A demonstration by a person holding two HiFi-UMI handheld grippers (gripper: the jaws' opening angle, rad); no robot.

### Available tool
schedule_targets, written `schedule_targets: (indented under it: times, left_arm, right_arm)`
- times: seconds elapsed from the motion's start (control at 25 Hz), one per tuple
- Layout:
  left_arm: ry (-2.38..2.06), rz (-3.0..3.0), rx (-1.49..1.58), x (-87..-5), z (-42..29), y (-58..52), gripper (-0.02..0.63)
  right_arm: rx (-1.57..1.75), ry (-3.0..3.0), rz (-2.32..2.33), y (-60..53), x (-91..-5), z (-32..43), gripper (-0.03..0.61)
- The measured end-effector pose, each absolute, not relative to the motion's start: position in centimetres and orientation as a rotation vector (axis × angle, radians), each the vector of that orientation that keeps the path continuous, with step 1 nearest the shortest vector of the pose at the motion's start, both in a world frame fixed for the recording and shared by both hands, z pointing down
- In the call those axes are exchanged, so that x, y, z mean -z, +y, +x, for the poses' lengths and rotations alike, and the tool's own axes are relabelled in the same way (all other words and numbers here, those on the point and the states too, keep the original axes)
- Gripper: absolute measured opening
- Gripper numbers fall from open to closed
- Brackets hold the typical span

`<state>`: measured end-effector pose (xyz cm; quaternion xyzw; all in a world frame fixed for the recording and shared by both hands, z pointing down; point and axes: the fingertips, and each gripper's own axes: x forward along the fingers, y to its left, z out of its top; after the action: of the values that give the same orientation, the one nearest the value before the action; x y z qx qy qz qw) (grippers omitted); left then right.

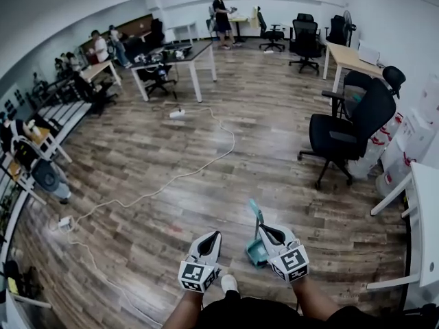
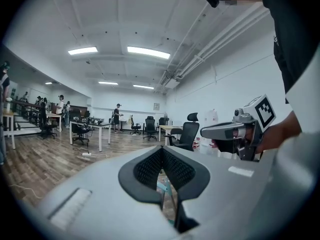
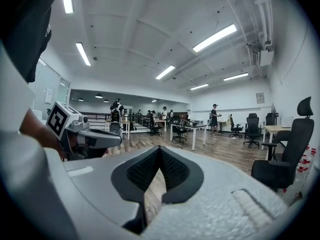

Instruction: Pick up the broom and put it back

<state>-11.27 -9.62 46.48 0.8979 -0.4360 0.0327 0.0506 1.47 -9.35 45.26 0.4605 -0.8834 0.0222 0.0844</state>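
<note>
Head view places the broom low at about 5 o'clock. It is a teal thing on the wooden floor, with its thin handle slanting up toward 12. It lies just beside the right gripper, between it and the left gripper. It is small and partly covered by the right gripper, so its foot may be a brush or a pan; I cannot tell which.

A white cable snakes from a power strip near 12 o'clock down toward 8. A black office chair stands at 3, and a white table at 4 is cut off by the edge. A person stands far off at 12 beside desks.

Left gripper view shows its own pads met at the tips with nothing between them. A sliver of teal shows through the gap beneath, at 6 o'clock.

Right gripper view shows that gripper closed and empty too, but only bare boards through its gap. The broom does not appear there. The chair fills its 4 o'clock edge, half cut off.
</note>
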Motion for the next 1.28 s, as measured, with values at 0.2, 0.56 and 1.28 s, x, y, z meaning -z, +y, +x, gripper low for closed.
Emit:
schedule_targets:
  times: [0.2,0.56,1.28]
  left_arm:
    - [-1.296,2.749,-0.111,-46.5,-12.5,-13.0,0.017]
    - [-1.176,2.806,-0.138,-47.6,-13.6,-16.3,0.017]
    - [-1.074,2.803,-0.264,-51.0,-9.0,-17.2,0.017]
  right_arm:
    - [-0.079,-2.607,1.415,-12.5,-45.2,0.4,0.003]
    - [-0.110,-2.531,1.497,-15.4,-46.2,-0.5,0.003]
    - [-0.170,-2.330,1.542,-15.1,-50.1,4.7,0.003]
